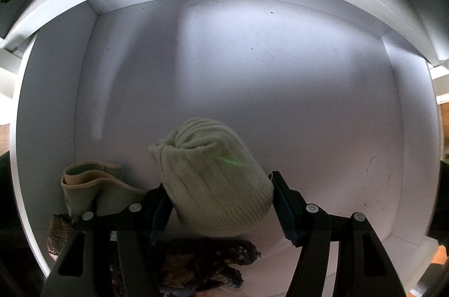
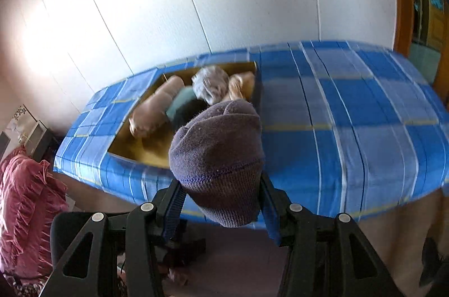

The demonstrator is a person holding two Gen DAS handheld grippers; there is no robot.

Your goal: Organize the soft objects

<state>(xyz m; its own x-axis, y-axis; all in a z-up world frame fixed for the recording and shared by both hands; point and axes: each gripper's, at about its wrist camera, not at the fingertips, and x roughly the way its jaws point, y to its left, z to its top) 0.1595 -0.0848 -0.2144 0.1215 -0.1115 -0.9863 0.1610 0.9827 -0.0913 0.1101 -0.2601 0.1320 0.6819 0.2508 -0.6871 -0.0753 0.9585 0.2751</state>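
In the left wrist view my left gripper (image 1: 217,198) points down into a white box (image 1: 50,106) and is shut on a cream ribbed knit hat (image 1: 213,176), which hangs between its pads above the box floor. In the right wrist view my right gripper (image 2: 221,198) is shut on a dark purple knit beanie (image 2: 219,156), held in the air in front of a bed with a blue checked cover (image 2: 350,114). Behind the beanie an open cardboard box (image 2: 146,148) on the bed holds several soft things: a pinkish roll (image 2: 157,106), a grey bundle (image 2: 210,83), a teal piece (image 2: 176,103).
Inside the white box a beige folded cloth (image 1: 89,184) lies at the lower left and a dark patterned knit item (image 1: 196,266) lies under the gripper. A pink ruffled fabric (image 2: 25,212) sits left of the bed. A white panelled wall (image 2: 168,2) stands behind the bed.
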